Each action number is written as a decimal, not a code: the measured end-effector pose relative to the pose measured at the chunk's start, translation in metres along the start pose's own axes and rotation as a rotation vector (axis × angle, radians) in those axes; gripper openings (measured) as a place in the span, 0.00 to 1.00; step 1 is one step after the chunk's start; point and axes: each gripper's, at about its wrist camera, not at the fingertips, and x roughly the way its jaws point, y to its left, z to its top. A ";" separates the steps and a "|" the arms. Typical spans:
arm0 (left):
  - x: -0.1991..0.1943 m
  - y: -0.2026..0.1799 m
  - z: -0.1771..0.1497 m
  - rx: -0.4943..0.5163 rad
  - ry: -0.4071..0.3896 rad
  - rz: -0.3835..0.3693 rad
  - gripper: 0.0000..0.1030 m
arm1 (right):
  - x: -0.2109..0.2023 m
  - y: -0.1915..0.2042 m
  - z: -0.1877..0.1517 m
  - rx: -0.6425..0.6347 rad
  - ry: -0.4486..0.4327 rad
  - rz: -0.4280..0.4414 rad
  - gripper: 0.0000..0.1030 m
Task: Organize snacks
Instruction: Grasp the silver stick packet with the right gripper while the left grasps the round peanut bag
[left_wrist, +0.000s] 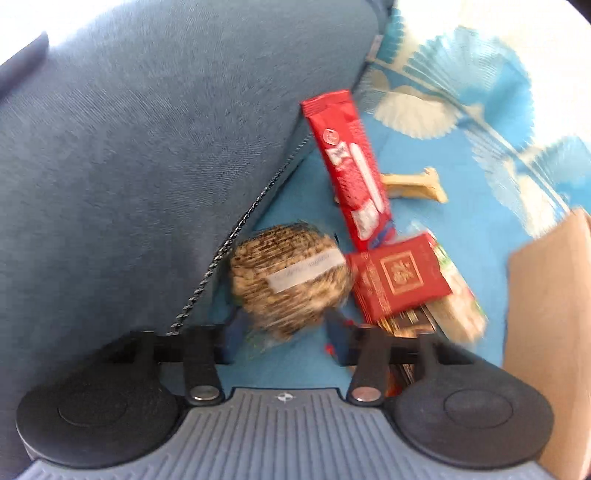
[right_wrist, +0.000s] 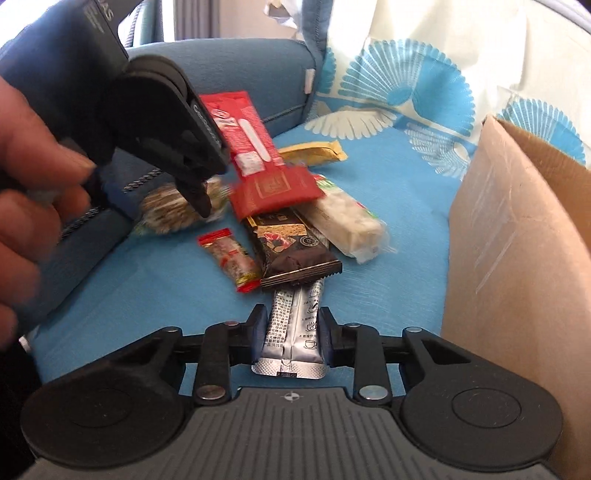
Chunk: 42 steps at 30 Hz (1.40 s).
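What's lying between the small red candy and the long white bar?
The dark brown chocolate bar lies between the small red candy and the white bar, seen in the right wrist view.

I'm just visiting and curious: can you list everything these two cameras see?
Long snack bar: one, red, leaning by the sofa cushion.
Flat packet: one, red with gold print, atop the pile.
Round seed cake: one, brown, clear-wrapped, beside the cushion.
Chocolate bar: one, dark brown, mid-pile.
Nougat bar: one, white, right of pile.
Small candy: one, red-ended, left of the chocolate bar.
Gold bar: one, behind pile.
Silver sachet: one, between the right gripper's fingers.
Cardboard box: one, brown, right.
Patterned cloth: blue, underneath.
Sofa cushion: blue, left.
Left gripper: over the seed cake.
Right gripper: at the sachet.
Hand: one, holding the left gripper.
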 end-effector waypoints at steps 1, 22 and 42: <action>-0.002 0.003 -0.002 0.033 0.028 -0.019 0.35 | -0.005 0.001 -0.001 0.003 0.005 0.009 0.30; 0.001 -0.007 -0.016 -0.063 -0.013 -0.012 0.99 | -0.048 0.016 -0.030 0.042 0.028 0.056 0.38; 0.023 -0.006 0.019 -0.248 0.013 0.091 0.80 | -0.030 0.013 -0.026 0.033 0.050 0.080 0.31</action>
